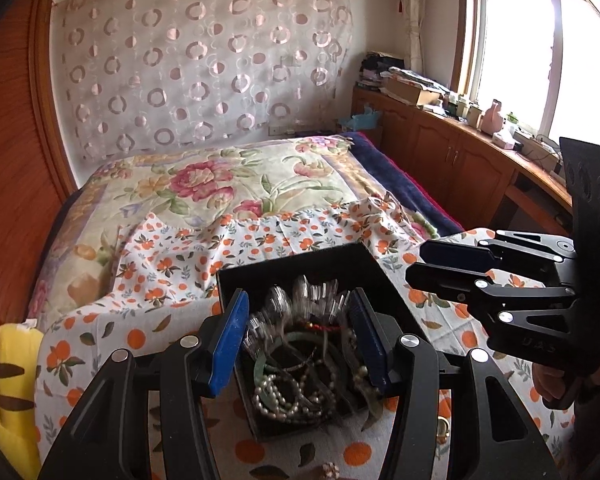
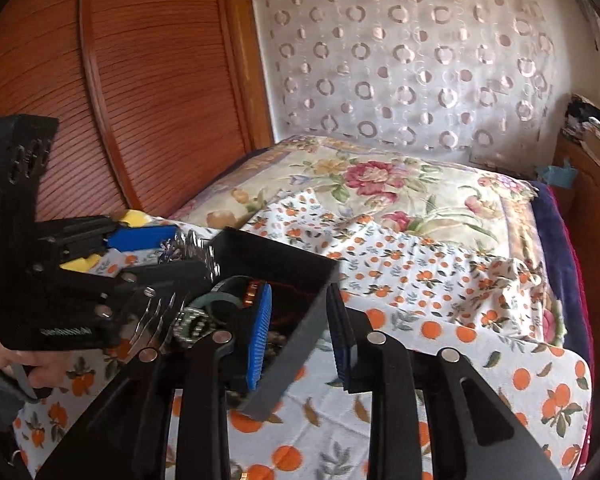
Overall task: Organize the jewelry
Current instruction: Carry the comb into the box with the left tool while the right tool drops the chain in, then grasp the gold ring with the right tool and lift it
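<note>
On the bed at 6 o'clock the box (image 1: 300, 276) holds tangled, slippery beads (image 1: 288, 396); left tongs (image 1: 300, 340) gape above them, right tongs (image 2: 300, 332) straddle its stiff wall, unclosed, the best hold.

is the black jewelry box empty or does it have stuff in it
Not empty: the open black box holds tangled jewelry, including a pearl strand and a green bangle.
</note>
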The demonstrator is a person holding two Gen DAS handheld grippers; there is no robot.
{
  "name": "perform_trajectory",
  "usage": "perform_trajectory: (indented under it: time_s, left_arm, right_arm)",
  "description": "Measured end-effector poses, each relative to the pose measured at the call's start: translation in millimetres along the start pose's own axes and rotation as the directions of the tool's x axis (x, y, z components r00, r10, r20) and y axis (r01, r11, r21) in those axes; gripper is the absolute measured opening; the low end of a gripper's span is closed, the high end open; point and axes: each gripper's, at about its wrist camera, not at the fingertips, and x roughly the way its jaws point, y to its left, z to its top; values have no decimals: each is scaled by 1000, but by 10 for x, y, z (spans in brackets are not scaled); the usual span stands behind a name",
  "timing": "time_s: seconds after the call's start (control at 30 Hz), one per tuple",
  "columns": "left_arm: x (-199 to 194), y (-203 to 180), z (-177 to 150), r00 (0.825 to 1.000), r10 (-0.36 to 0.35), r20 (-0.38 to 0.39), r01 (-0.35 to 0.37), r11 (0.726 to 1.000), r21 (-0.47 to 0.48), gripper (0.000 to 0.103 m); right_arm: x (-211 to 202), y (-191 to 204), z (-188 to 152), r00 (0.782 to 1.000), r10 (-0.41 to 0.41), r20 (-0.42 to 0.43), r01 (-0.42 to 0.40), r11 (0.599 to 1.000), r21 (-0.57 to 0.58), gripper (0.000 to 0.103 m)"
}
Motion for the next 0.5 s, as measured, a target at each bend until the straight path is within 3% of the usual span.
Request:
perform_trajectory:
  time_s: [0.3, 0.5]
  left_arm:
    - [-72, -1, 20, 1000, 6, 17, -6, 1000, 0, 51]
    - [-288, 26, -151, 1000, 3, 21, -3, 1000, 6, 62]
  right_arm:
    - [-40, -63, 26, 1000, -24, 8, 24, 1000, 2, 31]
    - [-166, 78, 22, 999, -41, 1, 41, 998, -39, 31]
